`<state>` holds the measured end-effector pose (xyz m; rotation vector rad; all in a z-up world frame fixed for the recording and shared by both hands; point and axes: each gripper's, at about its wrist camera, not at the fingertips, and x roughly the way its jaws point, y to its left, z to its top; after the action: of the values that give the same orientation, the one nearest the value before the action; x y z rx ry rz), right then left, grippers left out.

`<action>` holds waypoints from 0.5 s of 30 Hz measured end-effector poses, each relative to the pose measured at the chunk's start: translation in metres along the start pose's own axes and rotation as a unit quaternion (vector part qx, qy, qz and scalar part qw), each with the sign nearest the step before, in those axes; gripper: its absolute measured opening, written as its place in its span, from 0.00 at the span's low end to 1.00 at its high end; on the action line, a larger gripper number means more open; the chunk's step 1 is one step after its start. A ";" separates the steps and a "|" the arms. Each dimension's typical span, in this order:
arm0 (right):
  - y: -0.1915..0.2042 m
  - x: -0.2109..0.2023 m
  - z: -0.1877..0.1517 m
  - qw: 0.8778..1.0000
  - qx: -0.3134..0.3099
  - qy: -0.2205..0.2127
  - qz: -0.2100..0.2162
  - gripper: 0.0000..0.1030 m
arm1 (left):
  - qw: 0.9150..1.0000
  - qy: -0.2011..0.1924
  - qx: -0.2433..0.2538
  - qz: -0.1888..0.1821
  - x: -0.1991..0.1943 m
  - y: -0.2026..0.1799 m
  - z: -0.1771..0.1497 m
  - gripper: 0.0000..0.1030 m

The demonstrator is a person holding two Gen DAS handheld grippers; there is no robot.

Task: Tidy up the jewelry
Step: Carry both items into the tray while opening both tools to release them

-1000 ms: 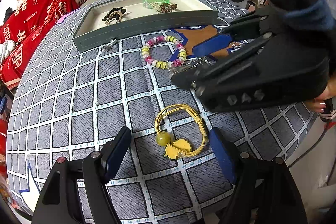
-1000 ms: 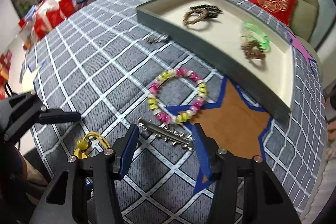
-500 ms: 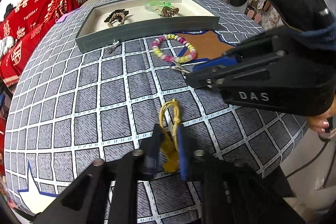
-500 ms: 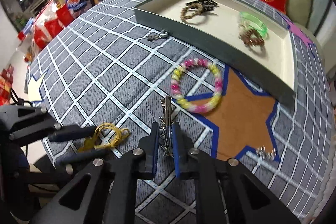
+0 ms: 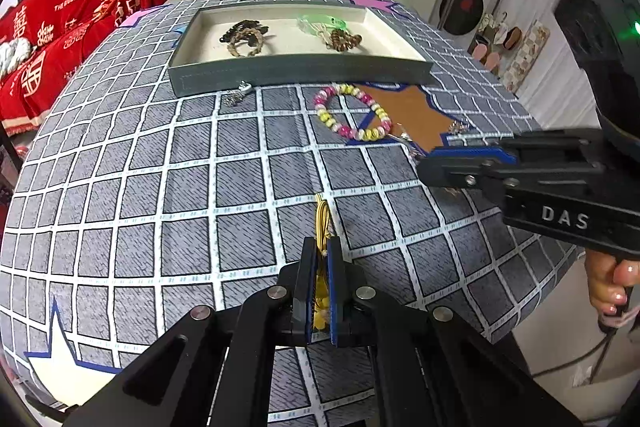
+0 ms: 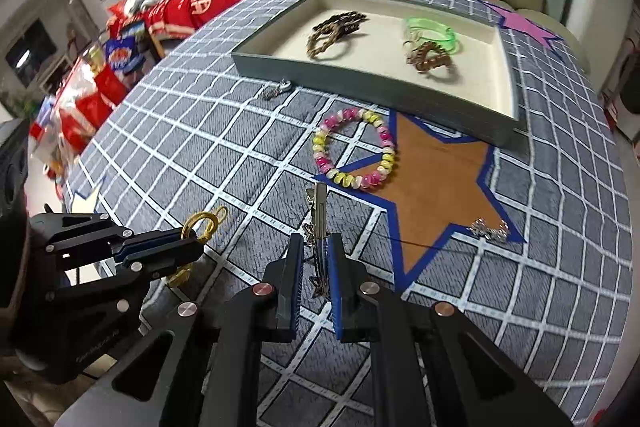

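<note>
Both pairs of fingers just closed | left wrist: left gripper [image 5: 320,267] pinches yellow cord bracelet [image 5: 322,223], squeezed flat to carry to tray [image 5: 300,71] | right wrist: right gripper [image 6: 314,267] clamps silver hair clip [image 6: 319,215], above counter [image 6: 200,155]; beaded bracelet [image 6: 354,149] waits.

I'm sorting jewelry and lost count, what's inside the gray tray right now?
Inside the gray tray: a braided brown bracelet overlapping a dark piece, a green bangle, and a brown beaded bracelet. The near wall hides the closest strip of the tray floor.
</note>
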<state>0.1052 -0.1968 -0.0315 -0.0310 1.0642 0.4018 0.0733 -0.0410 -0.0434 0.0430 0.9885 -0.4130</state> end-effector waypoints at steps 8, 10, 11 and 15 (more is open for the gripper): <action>-0.012 -0.017 0.001 0.998 0.055 -0.023 -0.002 0.13 | 1.000 -0.017 -0.014 -0.003 -0.015 0.012 0.016 0.13; -0.017 -0.022 0.004 0.997 0.069 -0.029 -0.001 0.13 | 1.000 -0.023 -0.015 -0.001 -0.018 0.015 0.021 0.13; -0.019 -0.024 0.005 0.997 0.075 -0.032 -0.001 0.13 | 1.000 -0.026 -0.016 0.001 -0.020 0.016 0.026 0.13; -0.026 -0.031 0.011 0.995 0.087 -0.041 -0.004 0.13 | 0.999 -0.037 -0.014 0.007 -0.025 0.021 0.039 0.13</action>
<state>0.1096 -0.2281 -0.0038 0.1347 1.0144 0.2991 0.0999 -0.0227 -0.0047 0.0091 0.9203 -0.3852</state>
